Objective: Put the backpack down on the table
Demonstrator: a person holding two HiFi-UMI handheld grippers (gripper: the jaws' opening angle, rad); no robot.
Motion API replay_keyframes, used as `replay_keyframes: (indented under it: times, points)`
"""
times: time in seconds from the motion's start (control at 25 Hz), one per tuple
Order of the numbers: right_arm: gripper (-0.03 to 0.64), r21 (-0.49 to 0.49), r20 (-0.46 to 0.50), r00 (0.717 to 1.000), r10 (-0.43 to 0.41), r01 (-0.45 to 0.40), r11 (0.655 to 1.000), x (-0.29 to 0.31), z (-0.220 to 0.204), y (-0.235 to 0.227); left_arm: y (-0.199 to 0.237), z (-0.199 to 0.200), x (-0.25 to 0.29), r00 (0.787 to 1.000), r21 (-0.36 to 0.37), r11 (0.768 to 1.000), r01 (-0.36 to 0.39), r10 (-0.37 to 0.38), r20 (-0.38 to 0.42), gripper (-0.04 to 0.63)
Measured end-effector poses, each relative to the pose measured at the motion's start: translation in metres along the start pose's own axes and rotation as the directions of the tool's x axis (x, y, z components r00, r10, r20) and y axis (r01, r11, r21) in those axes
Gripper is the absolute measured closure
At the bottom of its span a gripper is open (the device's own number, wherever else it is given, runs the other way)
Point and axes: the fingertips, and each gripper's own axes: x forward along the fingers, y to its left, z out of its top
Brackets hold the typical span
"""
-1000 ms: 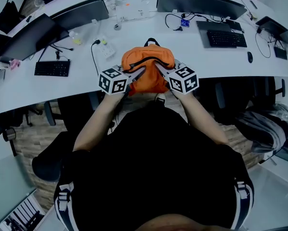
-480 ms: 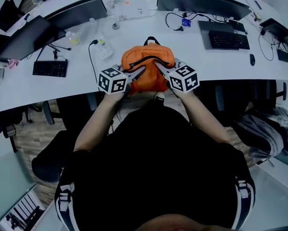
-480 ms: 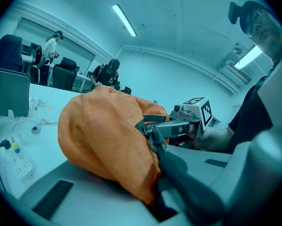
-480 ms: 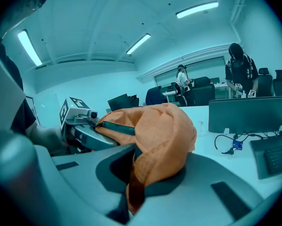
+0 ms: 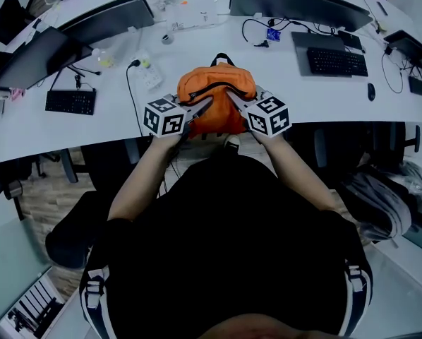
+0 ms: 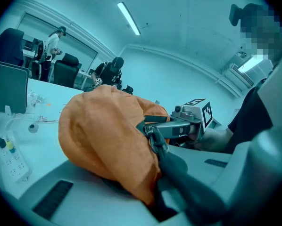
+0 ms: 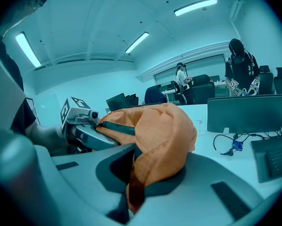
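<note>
Slowly, I am carrying the orange backpack [image 5: 216, 90] forward. Over the last second it has been creeping a little farther past the near edge of the white surface [image 5: 324, 94] and sinking slightly. Both grips are staying as they were: the left gripper [image 5: 205, 106] is keeping its jaws clamped on a fold of orange fabric by the zip. The right gripper [image 5: 232, 97] is pinching the fabric on the opposite side the same way. The bag is hanging between the two sets of jaws and bulging ahead of them, with its lower end still reaching back over the near edge. I am judging that it is not yet fully resting, so the set-down is close but unfinished. Just beyond the jaws a bare patch of surface is waiting. A power strip [image 5: 147, 76] is lying ahead and left of the left jaws, a keyboard [image 5: 336, 61] is sitting well off to the right of the right jaws, and a cable [image 5: 257, 28] is trailing farther ahead. I am treating the near edge as the main hazard, since letting go too early could let the bag slide back off.
</note>
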Motion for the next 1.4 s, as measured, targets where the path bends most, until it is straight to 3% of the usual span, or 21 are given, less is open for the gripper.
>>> replay_keyframes:
  times: [1.4]
  points:
    - [0.589,-0.024,-0.024,0.989,0.145,-0.146,0.989,-0.013,0.021,-0.094,0.023,0.048,0.083,0.994,-0.037,0.994,-0.106,0.106,0.0,0.565]
